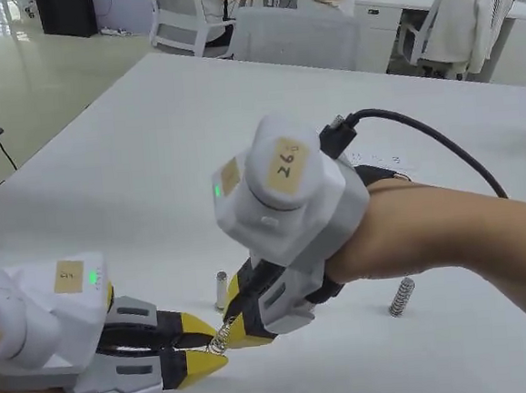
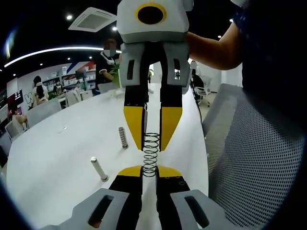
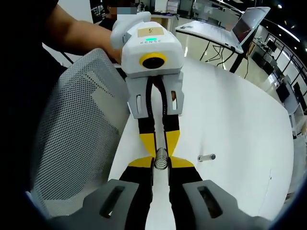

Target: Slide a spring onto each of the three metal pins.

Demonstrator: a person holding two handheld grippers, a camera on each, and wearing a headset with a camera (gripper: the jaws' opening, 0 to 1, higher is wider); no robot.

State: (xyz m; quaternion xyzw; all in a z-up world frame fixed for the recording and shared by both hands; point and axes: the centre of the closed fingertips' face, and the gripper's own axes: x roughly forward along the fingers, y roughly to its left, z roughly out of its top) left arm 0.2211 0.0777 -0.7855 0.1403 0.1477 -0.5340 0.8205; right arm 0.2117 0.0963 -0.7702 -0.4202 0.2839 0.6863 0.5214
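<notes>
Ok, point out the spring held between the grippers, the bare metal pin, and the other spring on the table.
held spring (image 2: 150, 153), left gripper view, middle coils.
bare metal pin (image 1: 221, 289), head view, mid-shaft.
other spring (image 1: 401, 297), head view, middle coils.

Shiny metal spring (image 2: 150, 153), smooth white table (image 1: 193, 120)

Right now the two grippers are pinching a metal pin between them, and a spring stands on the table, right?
No: the left gripper and right gripper pinch a spring, not a pin, as the left gripper view shows. A second spring stands on the table.
</notes>
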